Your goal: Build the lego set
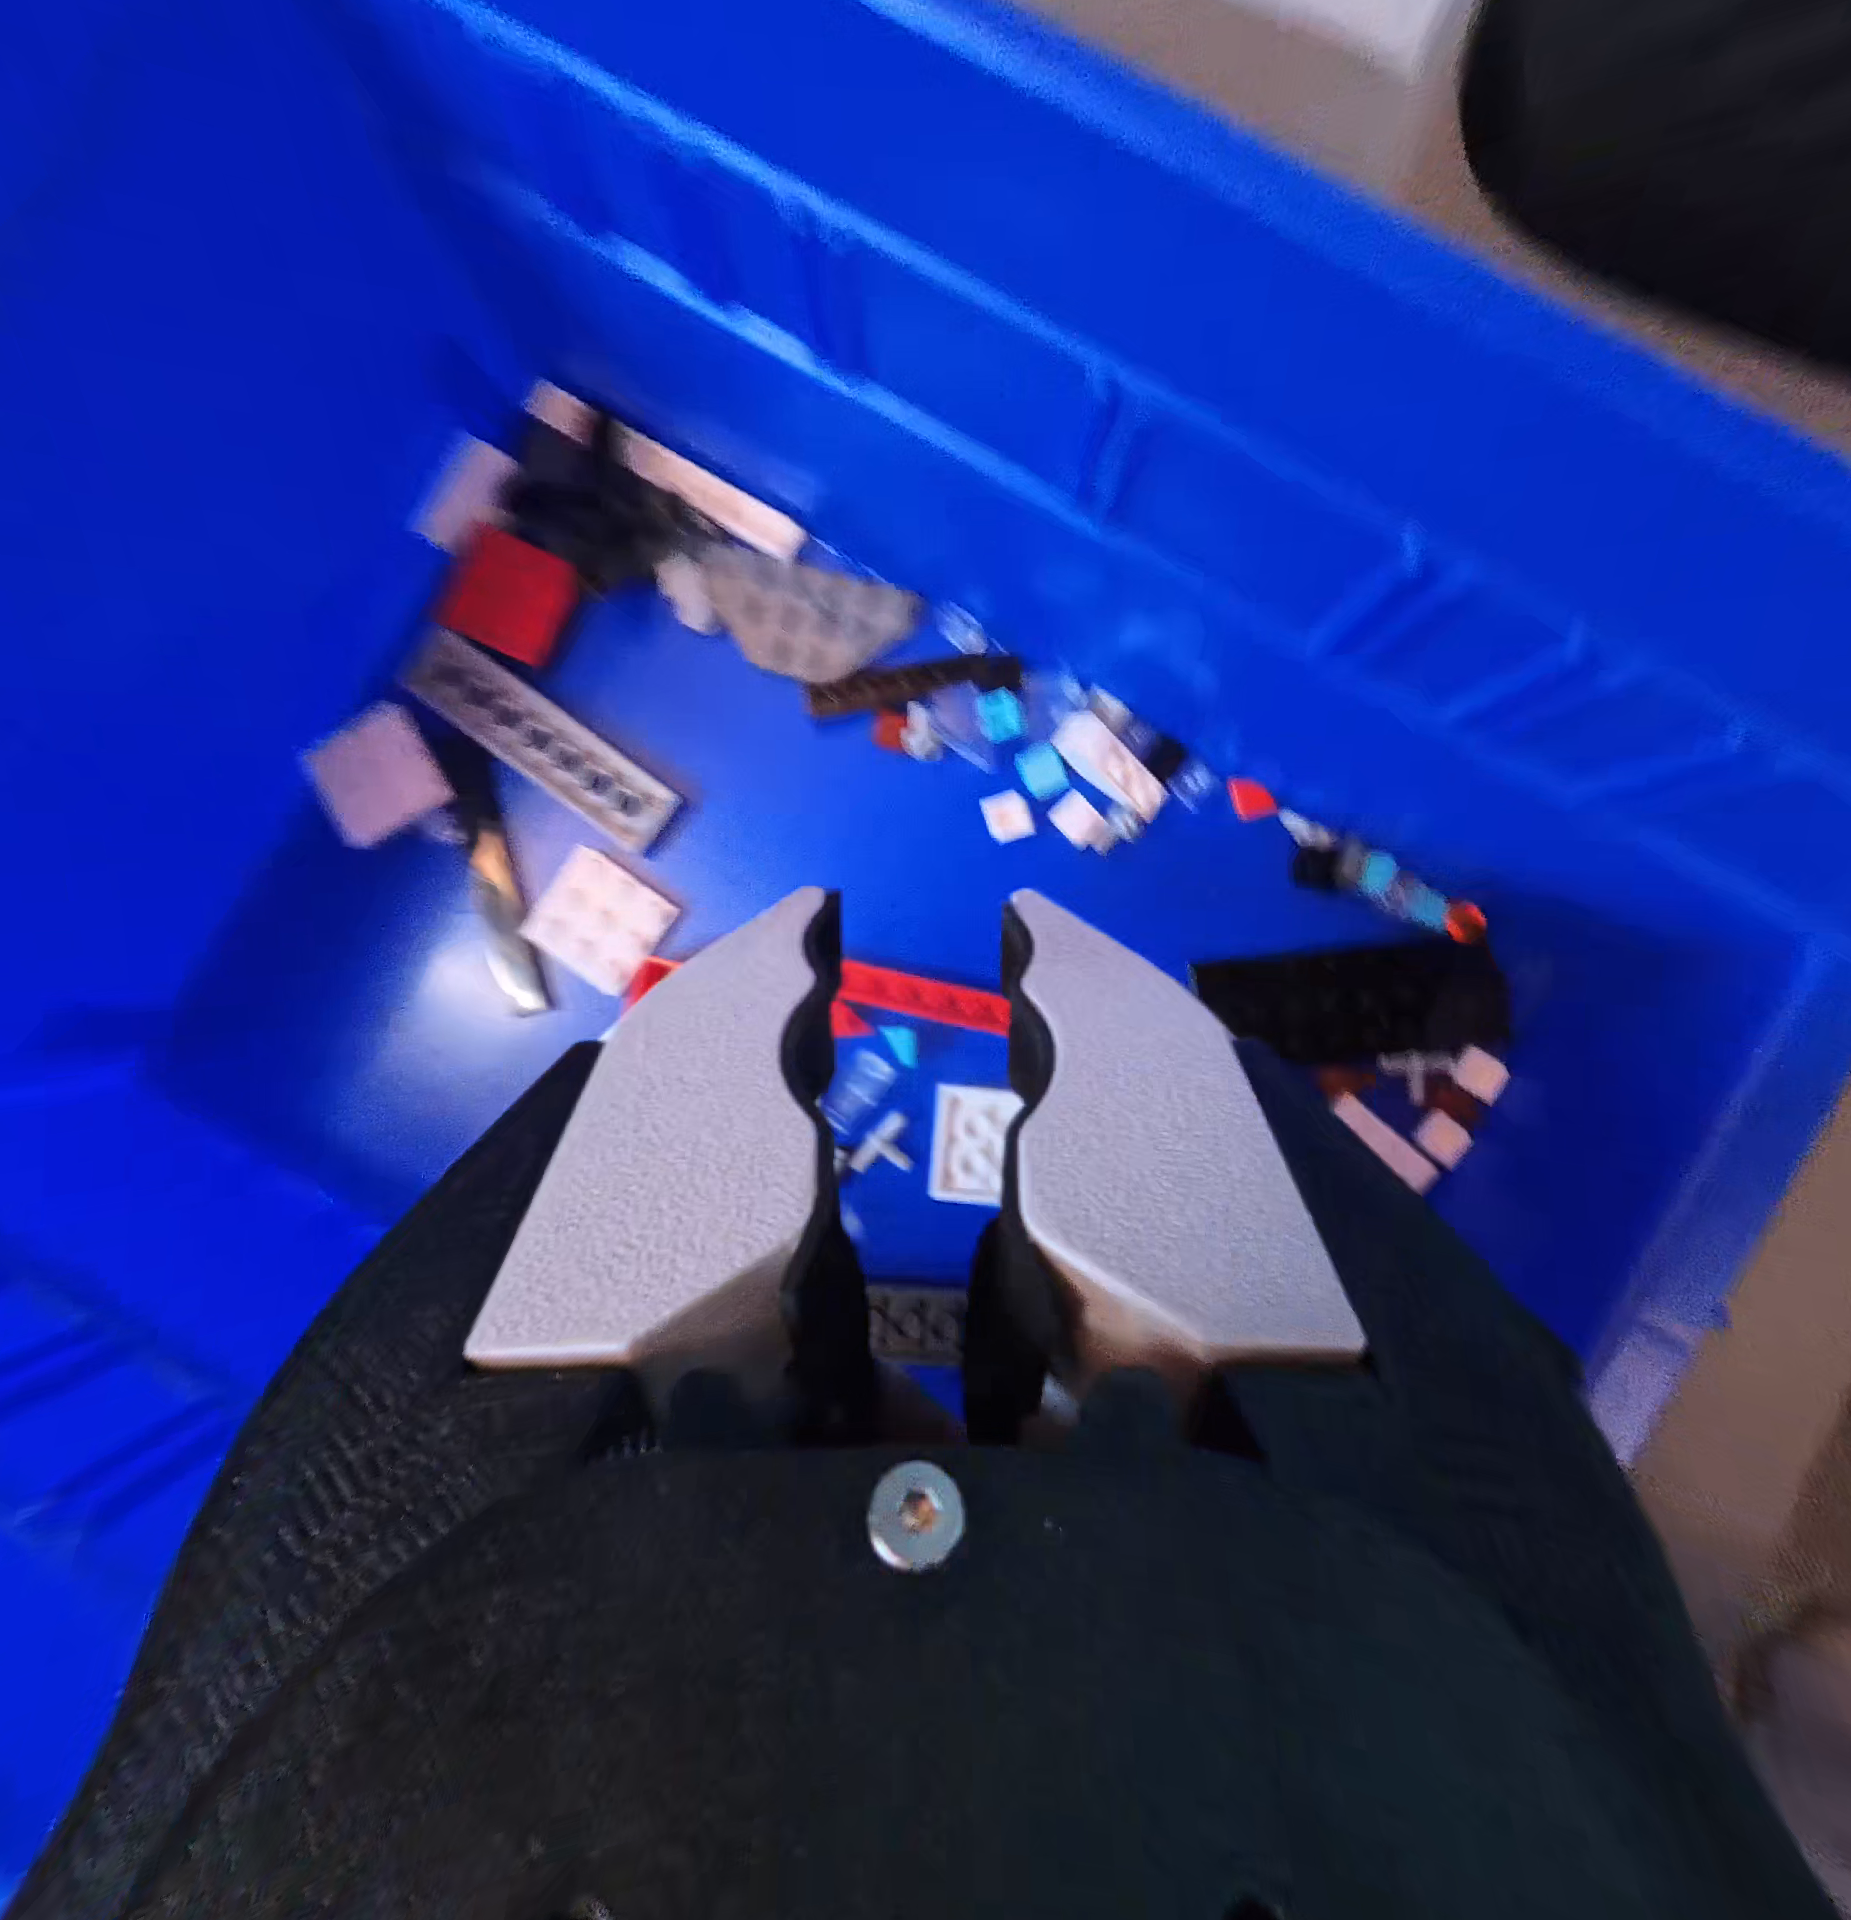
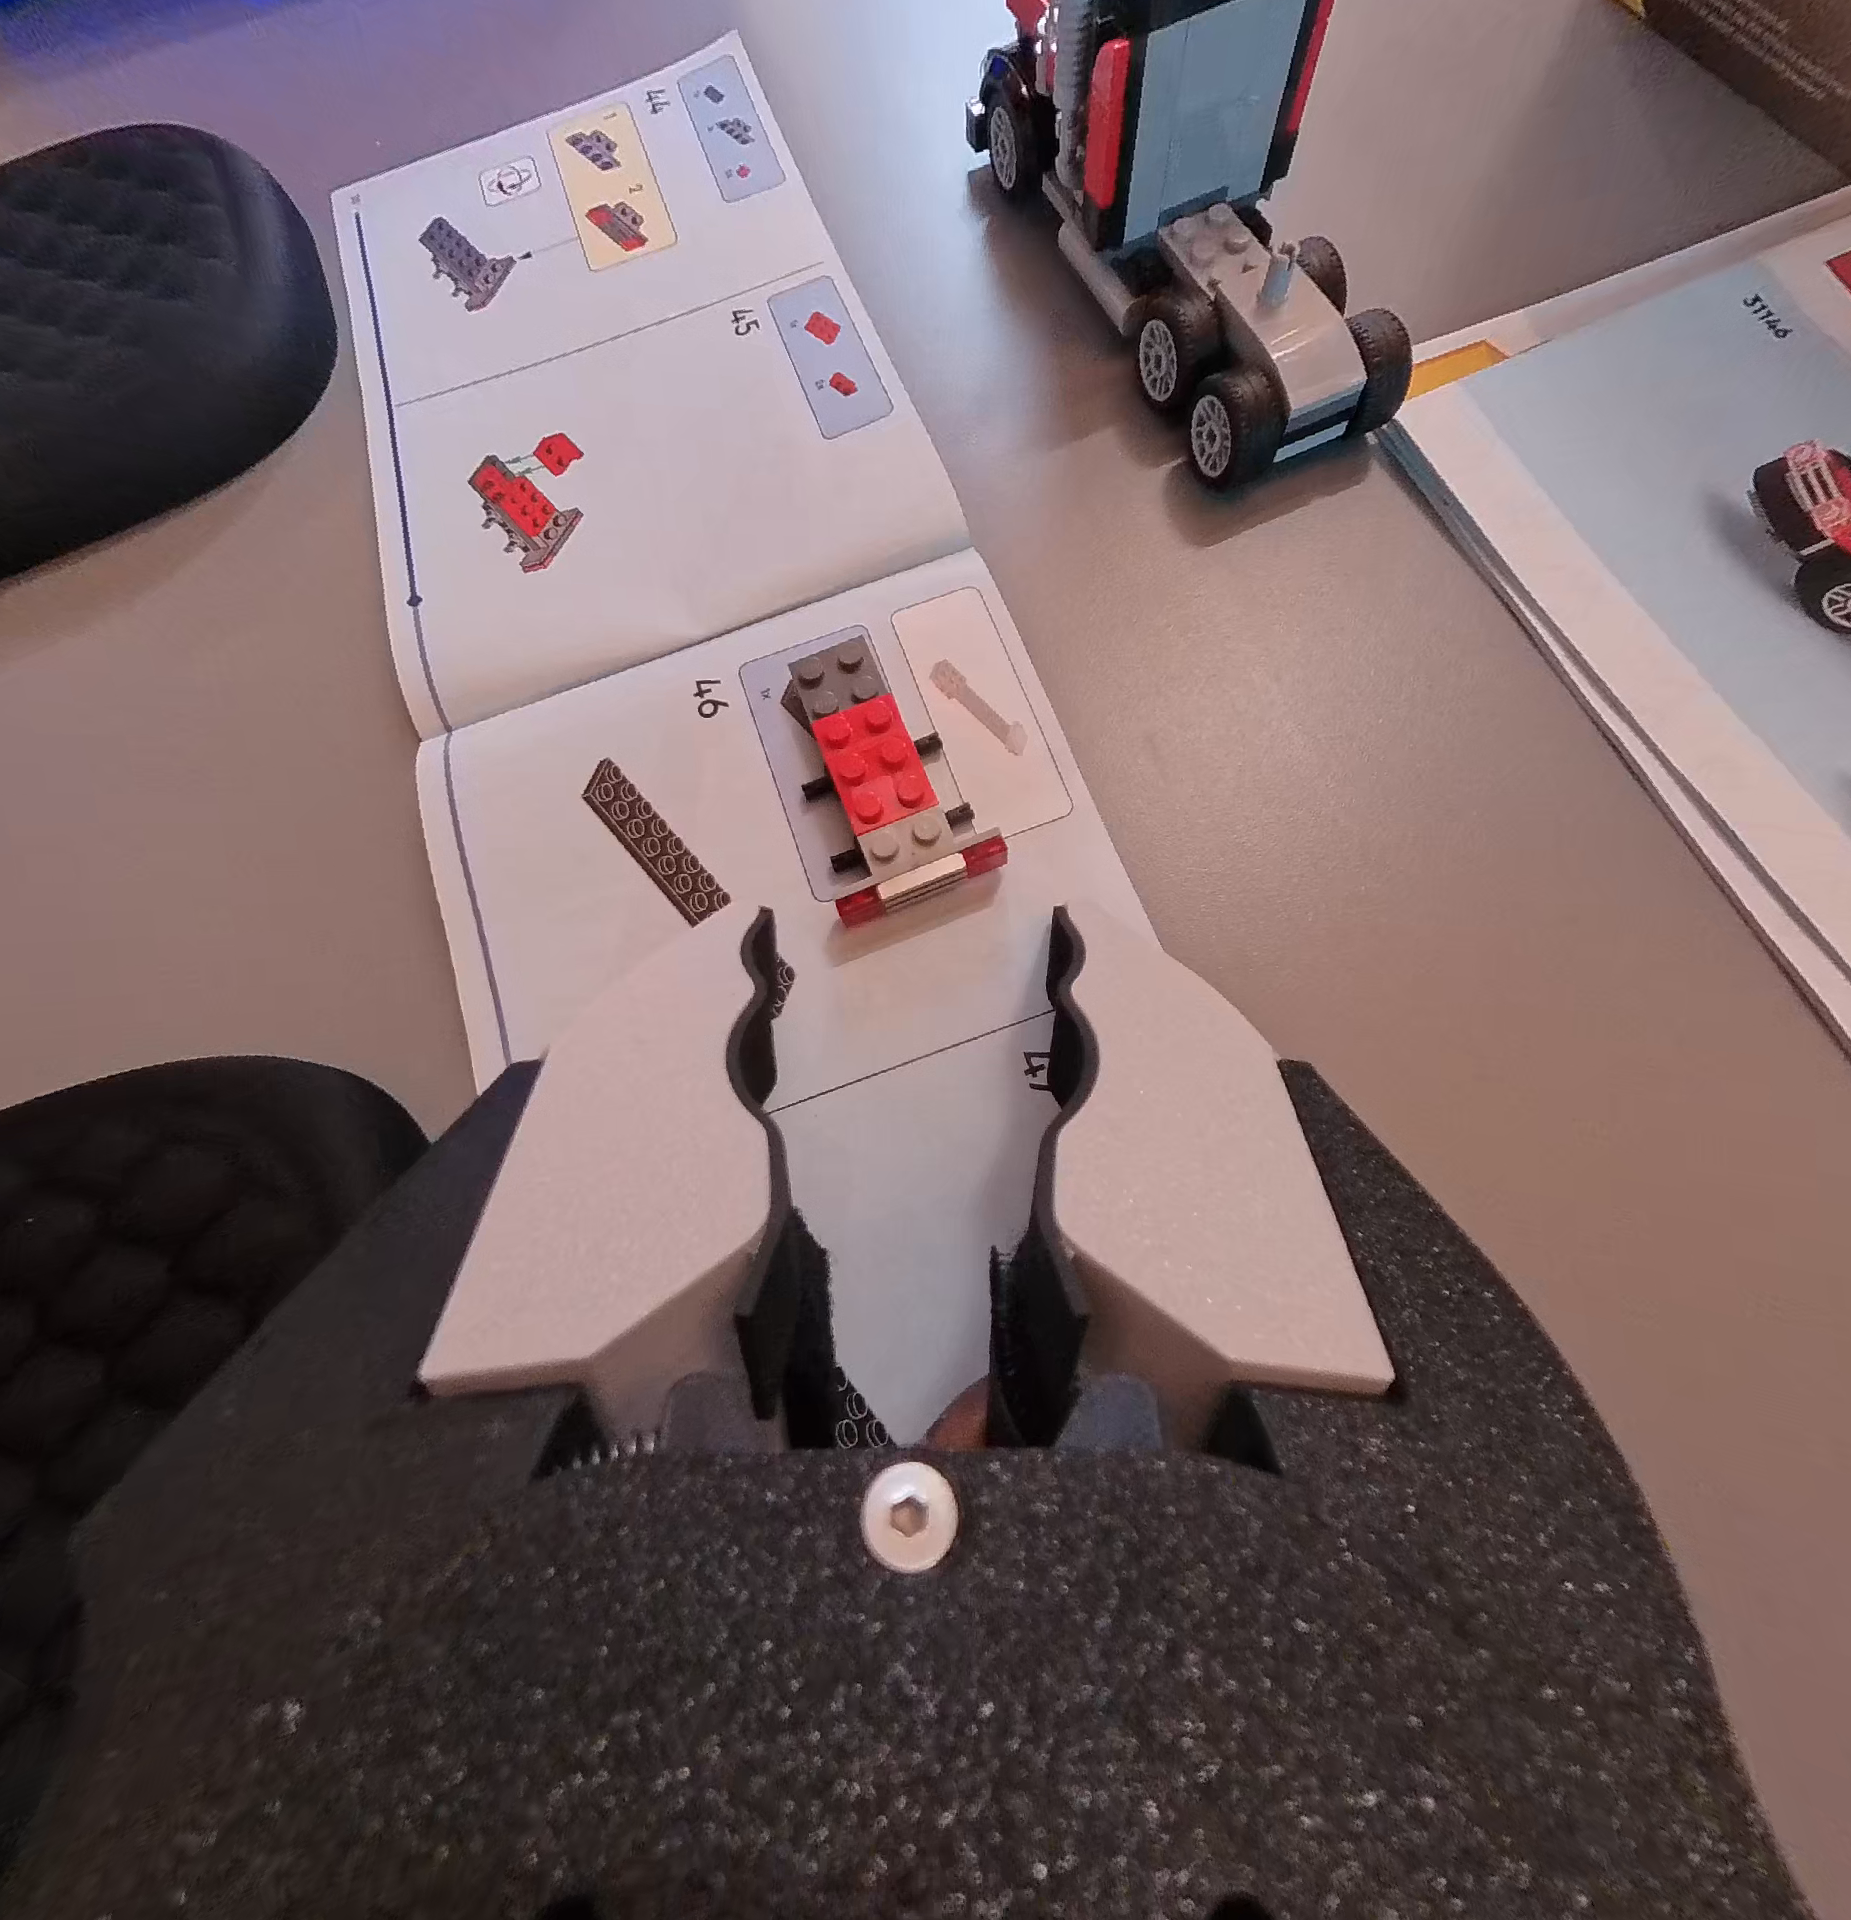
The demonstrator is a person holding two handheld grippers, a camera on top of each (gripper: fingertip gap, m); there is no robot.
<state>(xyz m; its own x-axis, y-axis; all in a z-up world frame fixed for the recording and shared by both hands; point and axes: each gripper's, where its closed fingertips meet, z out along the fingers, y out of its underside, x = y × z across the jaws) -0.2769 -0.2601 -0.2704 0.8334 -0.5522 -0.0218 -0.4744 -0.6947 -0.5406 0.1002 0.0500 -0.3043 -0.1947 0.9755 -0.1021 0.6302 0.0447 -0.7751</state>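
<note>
- Your left gripper [image 1: 916, 935] is hanging over the blue bin [image 1: 1160, 436] with its jaws a narrow gap apart and nothing between them; the view is smearing, so picking a brick now is risking a wrong grab.
- Loose pieces are lying scattered on the bin floor: a white plate [image 1: 971, 1143] is showing right between the fingers, with a red strip [image 1: 926, 997] just beyond and a black wedge plate [image 1: 1352, 1003] off to one side. Small parts are crowding each other there, so closing blindly is likely catching two at once or flicking one away.
- Your right gripper [image 2: 910, 925] is hovering wide open and empty above the instruction booklet [image 2: 609, 343], just short of the small red and grey subassembly [image 2: 885, 790] resting on the page.
- That subassembly is sitting loose on slick paper, so a nudge from either fingertip is liable to slide it or twist it off its spot.
- A dark grey long plate looks to be the piece you are needing next; I cannot tell whether it is in the bin.
- Your finished truck [image 2: 1191, 239] is standing well apart, though a wide swing is endangering it.
</note>
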